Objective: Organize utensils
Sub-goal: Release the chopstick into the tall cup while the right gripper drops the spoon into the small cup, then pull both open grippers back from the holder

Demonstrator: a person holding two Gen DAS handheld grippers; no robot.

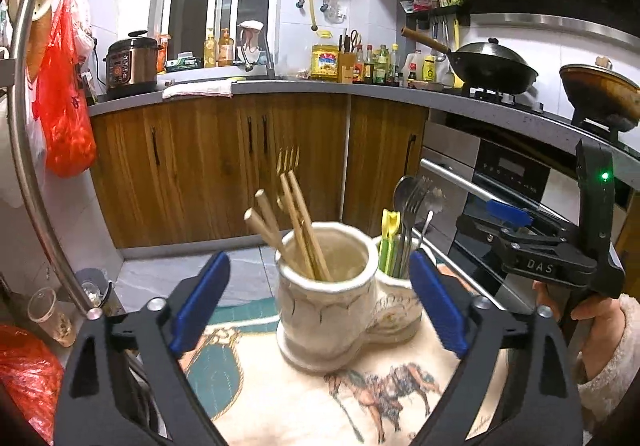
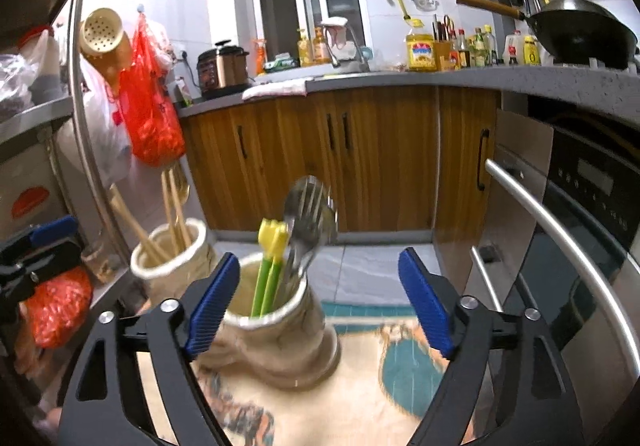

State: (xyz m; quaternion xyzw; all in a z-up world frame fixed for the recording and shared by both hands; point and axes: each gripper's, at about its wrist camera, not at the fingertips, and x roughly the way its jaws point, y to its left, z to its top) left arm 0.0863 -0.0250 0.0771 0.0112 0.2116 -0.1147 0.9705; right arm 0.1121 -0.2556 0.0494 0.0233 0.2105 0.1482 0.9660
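Observation:
Two cream ceramic holders stand side by side on a horse-patterned cloth [image 1: 280, 406]. The bigger holder [image 1: 328, 310] keeps wooden sticks [image 1: 264, 221] and a gold fork [image 1: 292, 181]. My left gripper [image 1: 320, 258] is open, its blue pads on either side of this holder and clear of it. The smaller holder [image 2: 280, 346] keeps green-and-yellow utensils [image 2: 268, 274] plus a metal spoon and fork [image 2: 312, 217]. My right gripper [image 2: 320, 256] is open with nothing held; its left pad stands close to that holder's rim. The right gripper [image 1: 508, 213] also shows from the side, held by a hand [image 1: 592, 330].
An oven with a long steel handle [image 2: 560, 238] is close on the right. Wooden cabinets [image 1: 224, 165] under a counter lie ahead across the tiled floor. A steel rack pole [image 1: 28, 165], red bags [image 1: 60, 117] and a plastic cup [image 1: 52, 318] crowd the left.

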